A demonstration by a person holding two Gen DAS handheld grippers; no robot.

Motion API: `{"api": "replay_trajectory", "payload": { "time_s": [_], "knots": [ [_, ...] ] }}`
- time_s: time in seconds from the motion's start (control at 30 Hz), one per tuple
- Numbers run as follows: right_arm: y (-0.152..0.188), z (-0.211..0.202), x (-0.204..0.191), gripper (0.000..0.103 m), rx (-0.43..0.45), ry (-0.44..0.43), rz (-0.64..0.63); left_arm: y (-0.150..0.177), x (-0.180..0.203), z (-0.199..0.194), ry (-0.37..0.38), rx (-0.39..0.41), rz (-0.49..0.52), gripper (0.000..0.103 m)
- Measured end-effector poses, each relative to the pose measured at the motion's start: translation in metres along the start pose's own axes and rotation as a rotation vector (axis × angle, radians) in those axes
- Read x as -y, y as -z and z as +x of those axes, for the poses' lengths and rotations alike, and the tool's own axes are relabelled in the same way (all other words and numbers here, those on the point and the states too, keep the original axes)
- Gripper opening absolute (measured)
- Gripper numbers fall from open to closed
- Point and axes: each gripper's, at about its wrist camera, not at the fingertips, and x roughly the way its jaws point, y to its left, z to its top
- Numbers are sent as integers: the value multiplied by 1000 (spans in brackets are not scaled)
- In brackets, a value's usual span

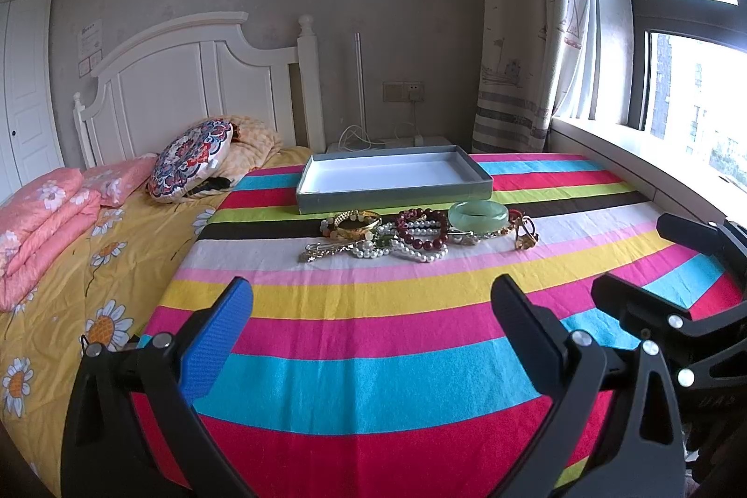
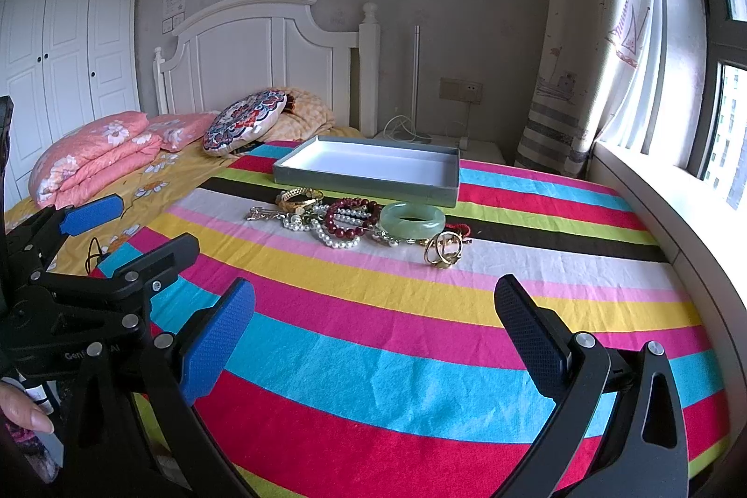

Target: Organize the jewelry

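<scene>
Both grippers, left gripper (image 1: 373, 325) and right gripper (image 2: 376, 325), are hovering with jaws spread wide and empty, lining up a first pick from the jewelry pile (image 2: 355, 220) at frame center, needing a reach forward toward the empty tray (image 2: 369, 166).

Daylit from window (image 1: 691, 45), glare, fisheye-warped edges

Glossy green bangle (image 2: 412, 221) and pearly beads (image 2: 337, 237) lie on matt striped cloth (image 2: 373, 339) (fuzzy weave).

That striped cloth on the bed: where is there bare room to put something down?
The near stripes between both claws, left and right, and the jewelry pile are bare. The gray box is empty inside. It's crowded just in front of the box, where the bracelets tangle.
</scene>
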Motion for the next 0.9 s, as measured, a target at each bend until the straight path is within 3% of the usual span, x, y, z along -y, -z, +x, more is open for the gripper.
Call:
{"api": "replay_trajectory", "payload": {
  "time_s": [0.53, 0.67, 0.77, 0.9],
  "knots": [
    [2, 4, -1, 98, 0, 1, 1, 11, -1, 6, -1, -12, -11, 101],
    [0, 5, 2, 98, 25, 51, 2, 5, -3, 10, -2, 1, -14, 101],
    [-3, 27, 19, 98, -24, 26, 46, -2, -8, 27, -21, 12, -11, 101],
    [-8, 79, 52, 98, -140, 40, 93, -13, -19, 80, -13, -82, -18, 101]
  ]
}}
